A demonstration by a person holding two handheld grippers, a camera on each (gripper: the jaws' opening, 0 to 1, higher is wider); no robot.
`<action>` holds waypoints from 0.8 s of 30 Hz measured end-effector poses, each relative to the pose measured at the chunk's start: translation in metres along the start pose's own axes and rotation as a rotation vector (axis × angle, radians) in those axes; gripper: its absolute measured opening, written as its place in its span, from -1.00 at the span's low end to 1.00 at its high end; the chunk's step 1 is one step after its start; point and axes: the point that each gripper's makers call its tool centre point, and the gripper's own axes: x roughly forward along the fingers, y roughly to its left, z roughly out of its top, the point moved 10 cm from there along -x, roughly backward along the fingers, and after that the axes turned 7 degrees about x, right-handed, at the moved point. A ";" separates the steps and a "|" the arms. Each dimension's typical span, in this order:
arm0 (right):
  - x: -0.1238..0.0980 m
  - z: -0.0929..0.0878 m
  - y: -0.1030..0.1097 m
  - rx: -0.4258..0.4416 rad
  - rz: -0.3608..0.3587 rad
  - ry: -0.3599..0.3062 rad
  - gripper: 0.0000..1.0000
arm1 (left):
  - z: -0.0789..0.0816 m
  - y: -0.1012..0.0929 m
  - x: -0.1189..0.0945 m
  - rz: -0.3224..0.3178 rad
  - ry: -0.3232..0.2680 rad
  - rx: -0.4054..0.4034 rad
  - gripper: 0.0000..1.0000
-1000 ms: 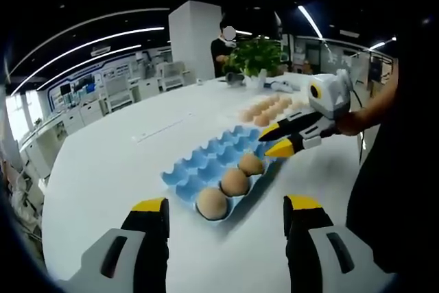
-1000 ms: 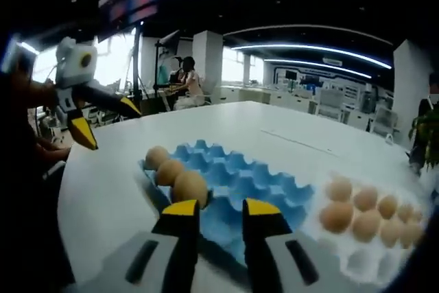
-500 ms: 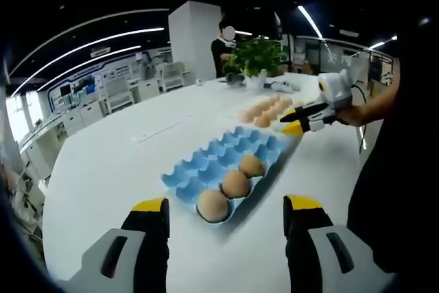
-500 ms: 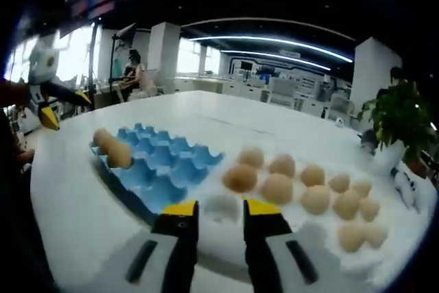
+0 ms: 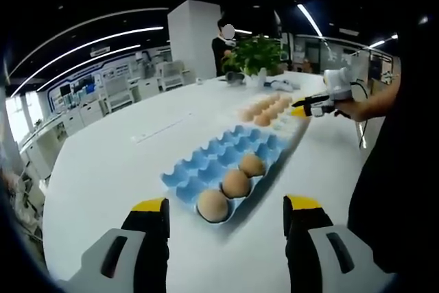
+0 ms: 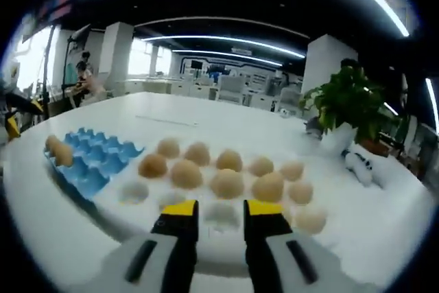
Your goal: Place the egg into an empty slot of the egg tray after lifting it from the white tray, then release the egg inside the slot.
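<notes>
A blue egg tray (image 5: 206,159) lies on the white table with three brown eggs (image 5: 235,183) along its near edge; its other slots are bare. My left gripper (image 5: 225,206) hovers open just short of that edge, holding nothing. Beyond it the white tray (image 5: 291,120) carries several eggs (image 5: 264,110), and my right gripper (image 5: 302,108), held by a hand, hangs at its right side. In the right gripper view, my right gripper (image 6: 221,209) stands narrowly open and empty over the near edge of the white tray (image 6: 134,191), with an egg (image 6: 228,183) straight ahead. The blue egg tray (image 6: 92,166) sits to the left.
A potted plant (image 6: 345,101) and a small white object (image 6: 360,168) stand past the white tray. The plant (image 5: 255,56) also marks the table's far end, with a person behind it. The holder's dark clothing (image 5: 391,190) bounds the right side.
My right gripper has swung away from the blue egg tray to the white tray, so its view now faces the loose eggs. My left gripper has stayed put and open.
</notes>
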 end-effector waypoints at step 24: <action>0.016 -0.009 -0.040 0.183 -0.085 0.088 -0.39 | 0.003 0.003 -0.002 0.011 -0.016 -0.009 0.35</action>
